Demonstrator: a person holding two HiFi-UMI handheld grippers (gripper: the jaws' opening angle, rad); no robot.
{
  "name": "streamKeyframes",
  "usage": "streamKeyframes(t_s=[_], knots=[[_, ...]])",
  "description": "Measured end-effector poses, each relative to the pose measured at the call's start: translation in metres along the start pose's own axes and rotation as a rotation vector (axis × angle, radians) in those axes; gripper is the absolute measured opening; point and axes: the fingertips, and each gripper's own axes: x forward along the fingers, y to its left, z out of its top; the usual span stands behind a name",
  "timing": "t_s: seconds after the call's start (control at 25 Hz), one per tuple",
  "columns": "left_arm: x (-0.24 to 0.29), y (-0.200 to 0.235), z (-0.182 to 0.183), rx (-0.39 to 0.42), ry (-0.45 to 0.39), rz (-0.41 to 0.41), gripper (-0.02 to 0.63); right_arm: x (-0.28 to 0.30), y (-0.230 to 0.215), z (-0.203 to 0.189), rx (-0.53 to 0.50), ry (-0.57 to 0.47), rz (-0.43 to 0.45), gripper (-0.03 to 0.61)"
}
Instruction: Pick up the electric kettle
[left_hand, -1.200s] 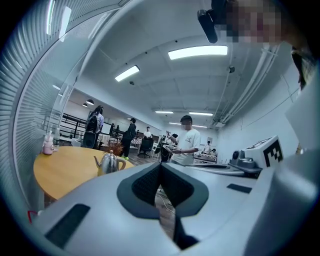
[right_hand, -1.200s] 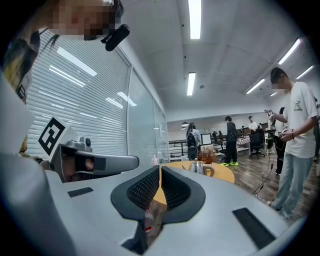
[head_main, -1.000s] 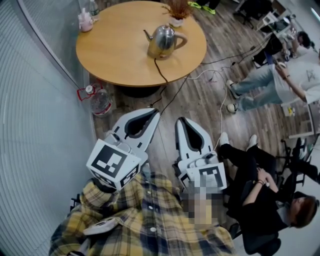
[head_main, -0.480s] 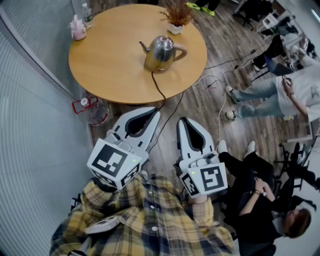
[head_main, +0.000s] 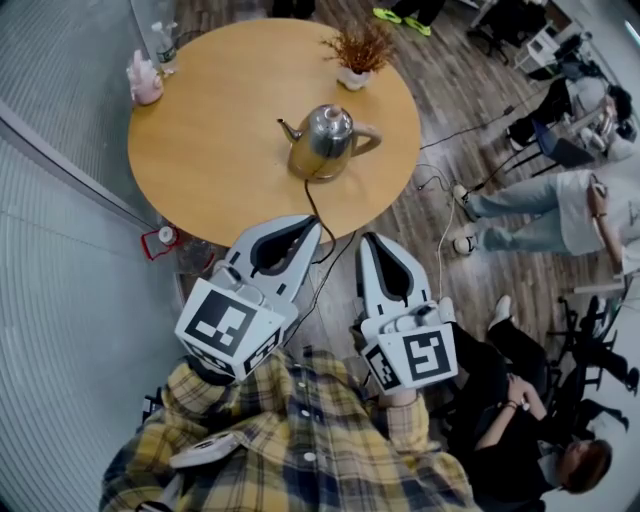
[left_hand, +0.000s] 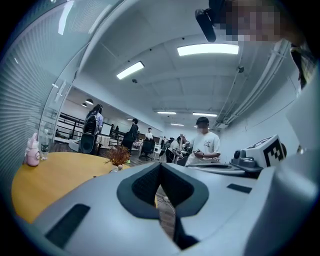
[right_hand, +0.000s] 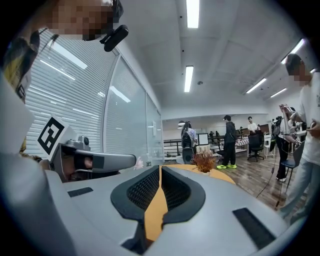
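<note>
Tabletop (head_main: 200, 150) bare before the kettle (head_main: 322, 140) save its cord (head_main: 316, 205); plant (head_main: 360, 48) stands behind

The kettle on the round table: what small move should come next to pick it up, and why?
Probably carry the right gripper forward over the table toward the kettle handle. The kettle stands mid-table with its handle turned to the right side, and that gripper is well short of it, shut and empty.

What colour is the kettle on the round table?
Shiny silver; the kettle shows best in the head view.
</note>
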Motion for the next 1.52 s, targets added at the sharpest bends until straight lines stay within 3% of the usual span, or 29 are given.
streamKeyframes(t_s=[0.48,0.76,1.2,1.52], knots=[[0.034,0.039,0.001,-0.006,0.03,-0.021,0.003,0.041,-0.028,-0.002,0.027,0.011,-0.054,0.038],[0.063,0.052,0.001,-0.006,0.03,0.004,0.003,0.064,-0.056,-0.005,0.036,0.021,-0.031,0.038],[0.146,0.078,0.018,-0.018,-0.012,0.142,0.003,0.121,-0.13,0.01,0.009,0.042,0.107,0.038],[0.194,0.082,0.032,-0.026,-0.071,0.331,0.003,0.147,-0.184,0.02,-0.038,0.065,0.278,0.038]])
